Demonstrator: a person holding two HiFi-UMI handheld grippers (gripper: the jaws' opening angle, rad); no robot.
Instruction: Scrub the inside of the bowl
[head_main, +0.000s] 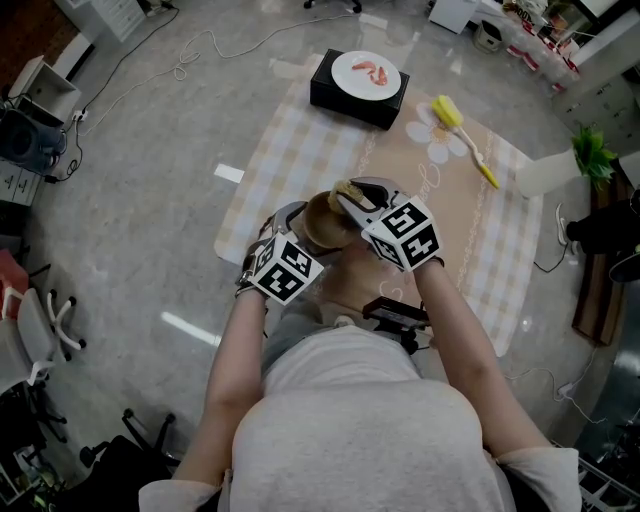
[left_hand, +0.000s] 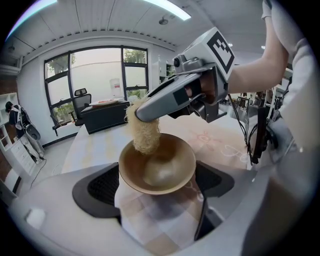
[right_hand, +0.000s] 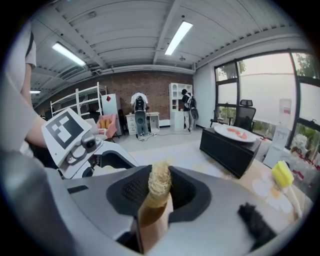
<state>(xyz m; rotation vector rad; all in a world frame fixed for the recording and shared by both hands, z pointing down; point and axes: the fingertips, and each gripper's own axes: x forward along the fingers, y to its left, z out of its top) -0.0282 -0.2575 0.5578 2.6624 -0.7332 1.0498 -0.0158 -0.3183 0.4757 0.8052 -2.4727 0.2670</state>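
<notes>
Now, with my left hand-held gripper (left_hand: 157, 186) clamped on the bowl (left_hand: 167, 167), lifted above the floor mat (head_main: 300, 140), and my right hand-held gripper (right_hand: 160, 192) clenched on the loofah scrubber (left_hand: 144, 132) inside it, I should press firmly, circling the wall

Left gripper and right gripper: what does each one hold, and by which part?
Left gripper: the brown bowl, fingers on its opposite sides. Right gripper: the fibrous scrubber, by its upper end.
</notes>
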